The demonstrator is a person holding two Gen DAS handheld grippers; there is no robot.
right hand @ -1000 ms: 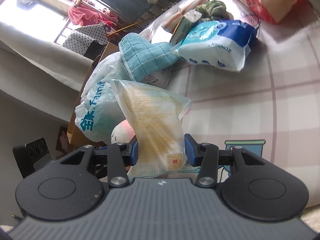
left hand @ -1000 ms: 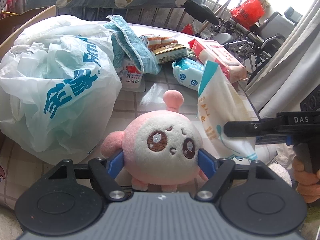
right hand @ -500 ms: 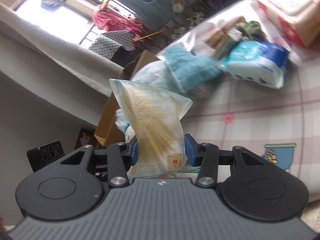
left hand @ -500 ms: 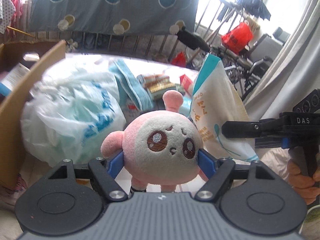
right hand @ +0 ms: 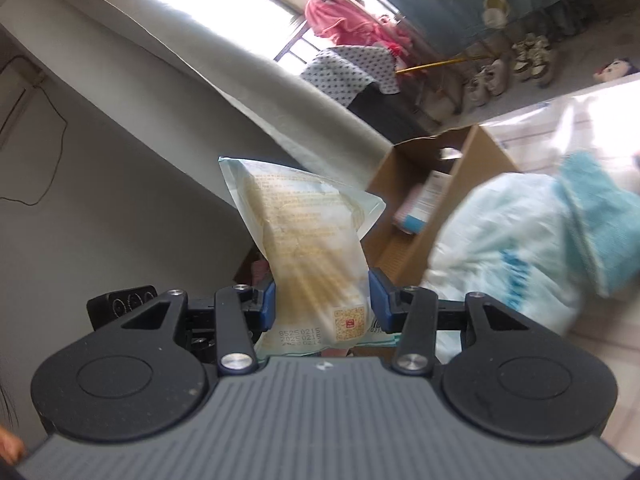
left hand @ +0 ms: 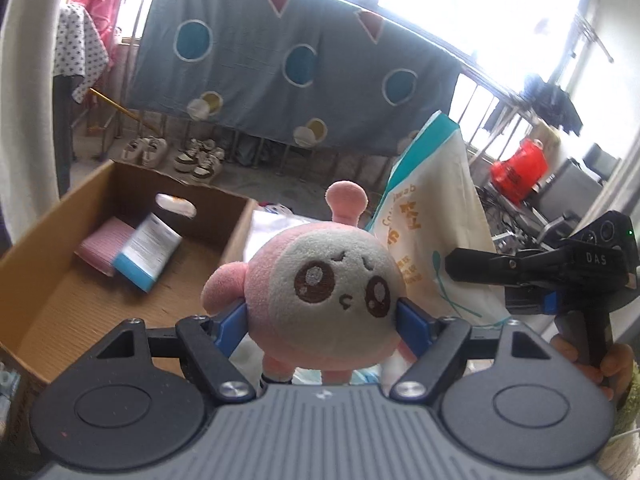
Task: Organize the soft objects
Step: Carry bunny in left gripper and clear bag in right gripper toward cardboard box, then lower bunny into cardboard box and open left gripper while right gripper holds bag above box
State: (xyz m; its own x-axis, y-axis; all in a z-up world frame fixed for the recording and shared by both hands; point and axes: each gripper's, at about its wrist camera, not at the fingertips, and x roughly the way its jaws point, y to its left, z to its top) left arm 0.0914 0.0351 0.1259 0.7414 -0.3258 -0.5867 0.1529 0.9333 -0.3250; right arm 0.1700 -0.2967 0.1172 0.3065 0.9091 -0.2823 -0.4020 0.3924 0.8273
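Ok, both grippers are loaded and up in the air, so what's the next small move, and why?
Probably carry the left gripper forward and to the left until the pink plush toy hangs over the cardboard box, then lower it. The fingers clamp the toy clear of any surface, and the box stands open with bare floor beside the two packs in it. The right gripper, shut on the cotton swab pack, could follow.

plush toy [left hand: 320, 300]: feet partly hidden behind left gripper body | cardboard box [left hand: 60, 280]: near-left corner cut by picture edge, its blue-and-white packet [left hand: 146, 252] blurred, print unreadable | white plastic bag [right hand: 500, 256] and teal cloth [right hand: 600, 216]: motion-blurred | pouch [right hand: 312, 248]: bottom edge hidden by right gripper body, small print illegible
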